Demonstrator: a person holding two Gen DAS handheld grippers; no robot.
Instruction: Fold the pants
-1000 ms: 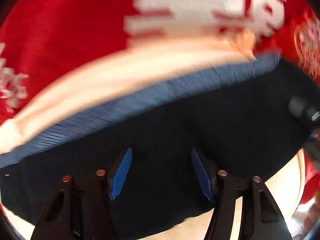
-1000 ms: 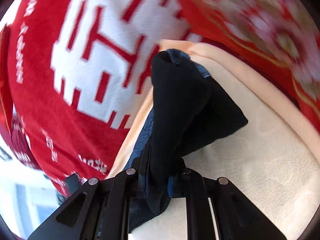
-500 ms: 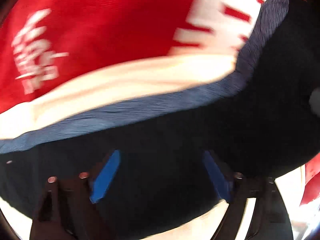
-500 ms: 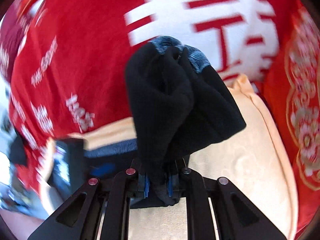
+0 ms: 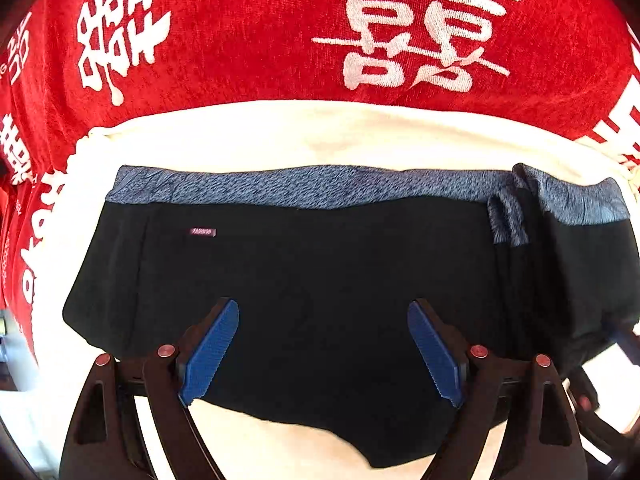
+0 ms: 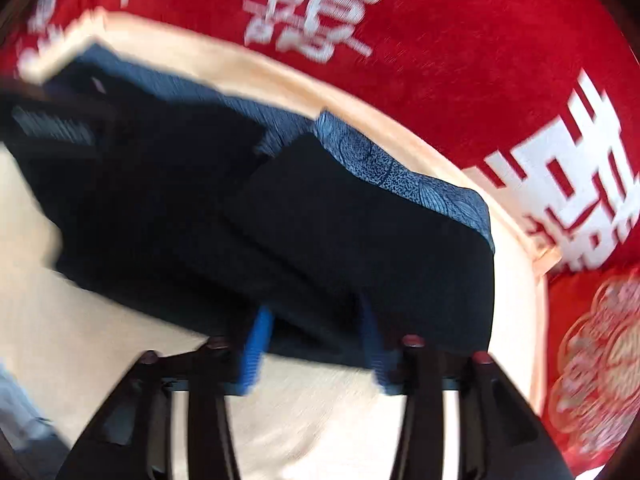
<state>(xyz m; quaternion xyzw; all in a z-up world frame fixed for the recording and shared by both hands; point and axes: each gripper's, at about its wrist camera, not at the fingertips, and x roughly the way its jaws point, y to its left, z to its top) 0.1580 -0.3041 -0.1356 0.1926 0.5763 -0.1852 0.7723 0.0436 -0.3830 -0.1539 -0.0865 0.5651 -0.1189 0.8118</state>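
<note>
Black pants: one; cream cloth: one

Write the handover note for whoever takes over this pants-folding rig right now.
Left gripper: open, nothing between its pads, above the black pants.
Right gripper: jaws opening, pads clear of the cloth.
Pants: lying on the cream cloth over the red blanket, blue-grey waistband at the far edge.
Done: one end is folded over on the side by the right gripper.
Left: probably the remaining folds and smoothing.

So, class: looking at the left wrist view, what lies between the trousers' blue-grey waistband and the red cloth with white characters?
A strip of cream cloth separates the waistband from the red cloth.
</note>
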